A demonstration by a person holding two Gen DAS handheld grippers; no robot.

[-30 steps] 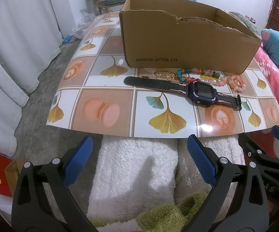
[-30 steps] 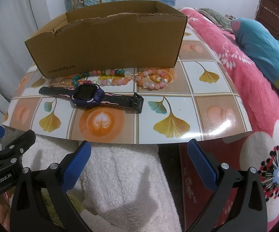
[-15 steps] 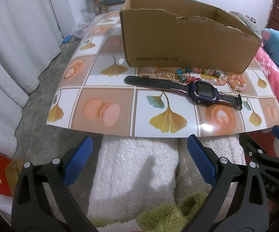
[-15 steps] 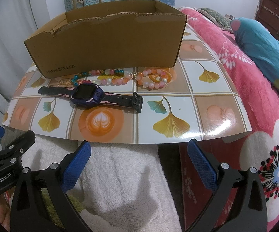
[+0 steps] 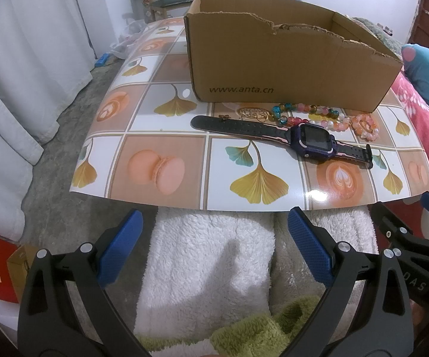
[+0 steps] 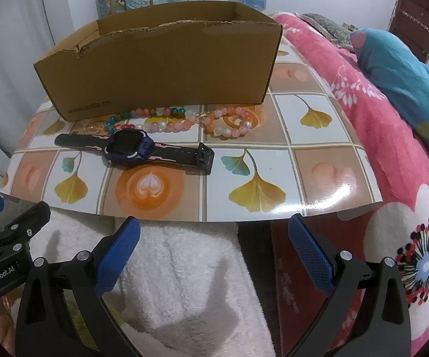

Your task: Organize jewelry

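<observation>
Watch (image 5: pixel 309 138) lies flat on the patterned mat (image 5: pixel 160 136), long axis parallel to the cardboard box (image 5: pixel 288 68) front, buckle end toward the person's right; bead strands (image 6: pixel 184 120) lie between watch and box. Left view alone shows what may be a gold chain (image 5: pixel 251 113). Left gripper (image 5: pixel 214 253) and right gripper (image 6: pixel 214 253) both spread wide, empty, short of the mat edge.
</observation>
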